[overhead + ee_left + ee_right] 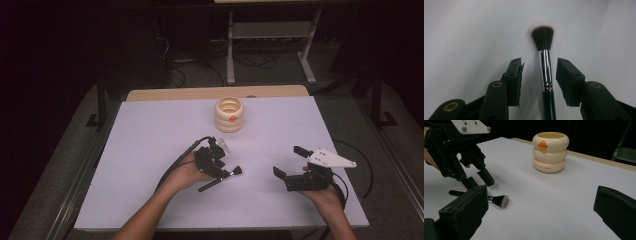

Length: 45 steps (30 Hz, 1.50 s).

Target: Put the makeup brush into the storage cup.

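A makeup brush (545, 72) with a black handle, chrome ferrule and dark bristles lies flat on the white table. My left gripper (540, 64) is open, its jaws standing on either side of the ferrule without touching it. From above, the left gripper (224, 169) hovers over the brush (222, 178). The right gripper view has that left gripper (479, 180) just above the brush (499, 201). My right gripper (288, 161) is open and holds nothing, off to the right of the brush. A cream ringed cup (229, 114) with an orange mark stands upright behind both.
The white table top (150, 145) has a wooden strip (175, 93) along its far edge. Cables trail from both grippers. The cup (550, 151) is well apart from the brush. A metal stand (270, 35) is on the dark floor beyond the table.
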Tool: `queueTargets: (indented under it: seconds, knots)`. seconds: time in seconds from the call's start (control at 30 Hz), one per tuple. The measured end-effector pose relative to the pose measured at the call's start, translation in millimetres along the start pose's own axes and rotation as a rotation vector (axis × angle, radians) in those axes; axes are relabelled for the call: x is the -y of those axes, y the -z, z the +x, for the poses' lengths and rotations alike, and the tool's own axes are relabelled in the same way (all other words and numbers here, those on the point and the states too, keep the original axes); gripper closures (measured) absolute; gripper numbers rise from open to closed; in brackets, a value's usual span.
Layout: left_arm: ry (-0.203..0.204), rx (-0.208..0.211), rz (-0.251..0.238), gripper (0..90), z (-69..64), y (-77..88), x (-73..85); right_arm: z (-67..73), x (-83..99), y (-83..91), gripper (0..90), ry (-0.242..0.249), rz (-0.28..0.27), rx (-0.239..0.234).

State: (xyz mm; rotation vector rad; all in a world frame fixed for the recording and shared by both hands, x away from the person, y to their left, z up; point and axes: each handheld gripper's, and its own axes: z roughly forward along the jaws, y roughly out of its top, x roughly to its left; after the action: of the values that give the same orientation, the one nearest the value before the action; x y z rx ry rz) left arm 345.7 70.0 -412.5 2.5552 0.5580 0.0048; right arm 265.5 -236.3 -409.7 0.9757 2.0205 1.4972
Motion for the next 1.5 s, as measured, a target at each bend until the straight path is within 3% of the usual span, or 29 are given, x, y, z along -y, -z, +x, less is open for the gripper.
queueTargets:
  seconds: [0.5, 1.2, 1.5]
  knots:
    - [-0.027, -0.005, 0.095, 67.4, -7.4, -7.9, -0.8, -0.2, 0.3, 0.1, 0.0, -0.001, 0.002, -0.001]
    - [-0.023, -0.012, 0.128, 74.5, -5.7, -10.7, -0.1, -0.5, 0.0, 0.6, 0.0, -0.007, -0.001, 0.0]
    - [-0.017, 0.0, 0.185, 73.5, -4.8, -13.3, -8.9, -1.2, 0.0, 1.5, 0.0, -0.012, -0.006, 0.002]
